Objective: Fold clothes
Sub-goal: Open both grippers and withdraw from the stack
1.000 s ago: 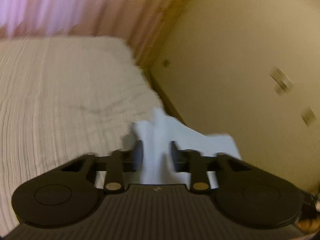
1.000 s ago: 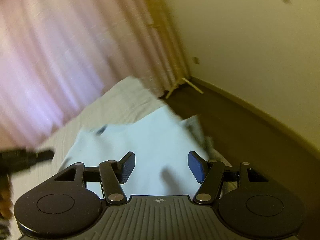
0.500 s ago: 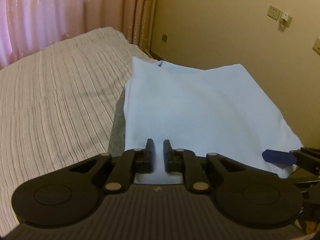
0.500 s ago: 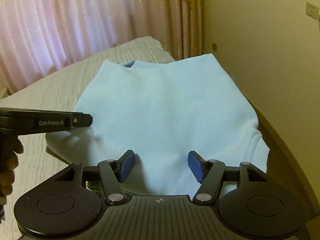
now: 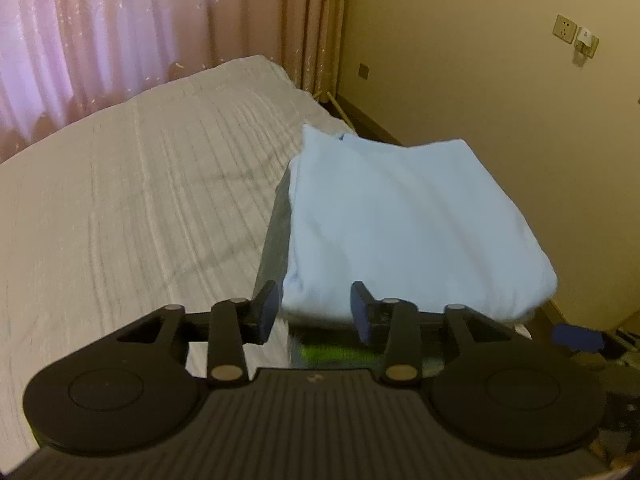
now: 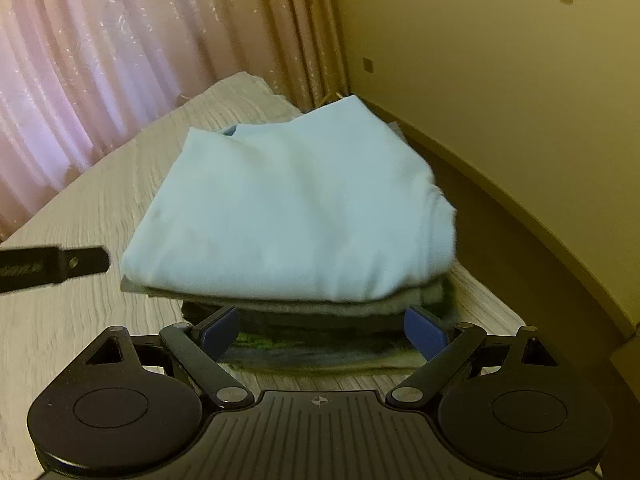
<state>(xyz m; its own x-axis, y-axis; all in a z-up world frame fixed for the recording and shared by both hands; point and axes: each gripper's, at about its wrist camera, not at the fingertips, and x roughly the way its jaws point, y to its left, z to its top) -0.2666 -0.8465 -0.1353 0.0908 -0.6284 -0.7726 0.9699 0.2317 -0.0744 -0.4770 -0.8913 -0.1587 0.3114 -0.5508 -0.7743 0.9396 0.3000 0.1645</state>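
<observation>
A folded light blue garment (image 5: 404,220) (image 6: 296,208) lies on top of a stack of folded clothes (image 6: 320,324) at the right edge of the bed. Under it I see grey, dark and green layers. My left gripper (image 5: 314,310) is open, its pads just short of the garment's near edge with nothing between them. My right gripper (image 6: 320,330) is open wide in front of the stack's near side and holds nothing. The left gripper's finger (image 6: 56,268) shows at the left of the right wrist view, and a blue pad of the right gripper (image 5: 576,338) shows low right in the left wrist view.
The bed (image 5: 120,208) has a pale ribbed cover stretching left of the stack. Pink and beige curtains (image 5: 120,32) hang behind it. A beige wall (image 5: 500,100) with sockets (image 5: 564,29) runs on the right, with dark floor (image 6: 520,248) between bed and wall.
The left gripper let go of the blue garment's edge and opened. The garment now rests on the stack. Both grippers drew back and lower, and the right one opened wider.
</observation>
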